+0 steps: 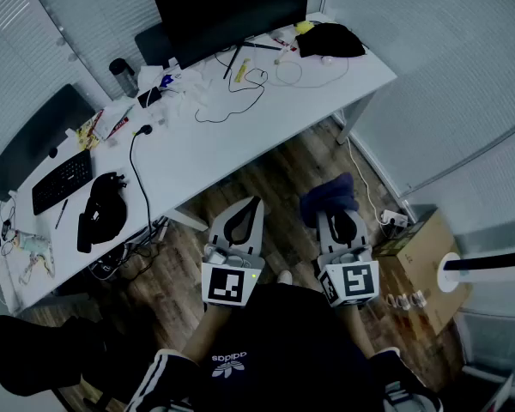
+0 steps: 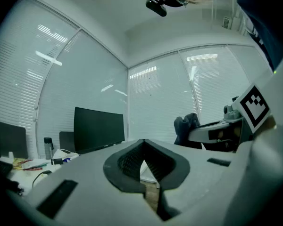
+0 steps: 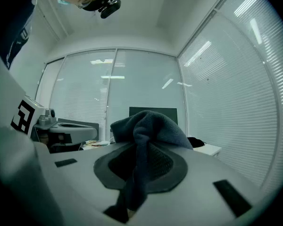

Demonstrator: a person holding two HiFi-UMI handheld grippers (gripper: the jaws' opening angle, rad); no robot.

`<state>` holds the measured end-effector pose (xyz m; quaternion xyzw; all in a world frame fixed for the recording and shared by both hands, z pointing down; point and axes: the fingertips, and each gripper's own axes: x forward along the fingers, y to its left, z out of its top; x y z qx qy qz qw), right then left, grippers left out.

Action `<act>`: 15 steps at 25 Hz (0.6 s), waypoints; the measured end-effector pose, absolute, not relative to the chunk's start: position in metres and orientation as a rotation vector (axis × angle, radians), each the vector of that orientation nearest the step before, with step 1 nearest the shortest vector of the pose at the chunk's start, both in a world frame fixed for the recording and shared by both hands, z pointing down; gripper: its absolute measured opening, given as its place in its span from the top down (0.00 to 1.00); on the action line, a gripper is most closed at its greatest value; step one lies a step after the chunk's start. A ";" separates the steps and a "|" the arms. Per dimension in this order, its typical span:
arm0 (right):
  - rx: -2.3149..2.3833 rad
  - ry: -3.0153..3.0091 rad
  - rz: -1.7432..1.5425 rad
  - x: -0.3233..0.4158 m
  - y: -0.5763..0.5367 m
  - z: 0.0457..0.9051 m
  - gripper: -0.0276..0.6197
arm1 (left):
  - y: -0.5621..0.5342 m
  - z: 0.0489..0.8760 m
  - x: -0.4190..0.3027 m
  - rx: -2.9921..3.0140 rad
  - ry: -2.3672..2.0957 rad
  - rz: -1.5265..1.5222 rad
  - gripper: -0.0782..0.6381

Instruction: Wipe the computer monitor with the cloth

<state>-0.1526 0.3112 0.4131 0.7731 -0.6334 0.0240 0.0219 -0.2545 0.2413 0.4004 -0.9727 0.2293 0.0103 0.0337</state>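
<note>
My right claw (image 1: 339, 221) pinches the cloth (image 1: 329, 194), left claw (image 2: 142, 147) pressed together empty, so I'd reach forward to the monitor (image 1: 232, 7) at the counter's (image 1: 240, 136) far edge and press lightly, flat.

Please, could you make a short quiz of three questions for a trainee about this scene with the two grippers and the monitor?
1. True or false: the left gripper is shut with nothing between its jaws.
2. What does the right gripper hold? A) dark blue fleece cloth B) yellow sponge C) paper towel
3. Fill in: the black flat computer monitor stands on the white ____.
Key: 1 true; 2 A; 3 desk.
</note>
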 end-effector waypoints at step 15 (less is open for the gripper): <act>2.390 -1.987 0.051 -0.129 0.335 0.407 0.89 | 0.262 0.397 -0.231 -2.987 0.707 0.030 0.88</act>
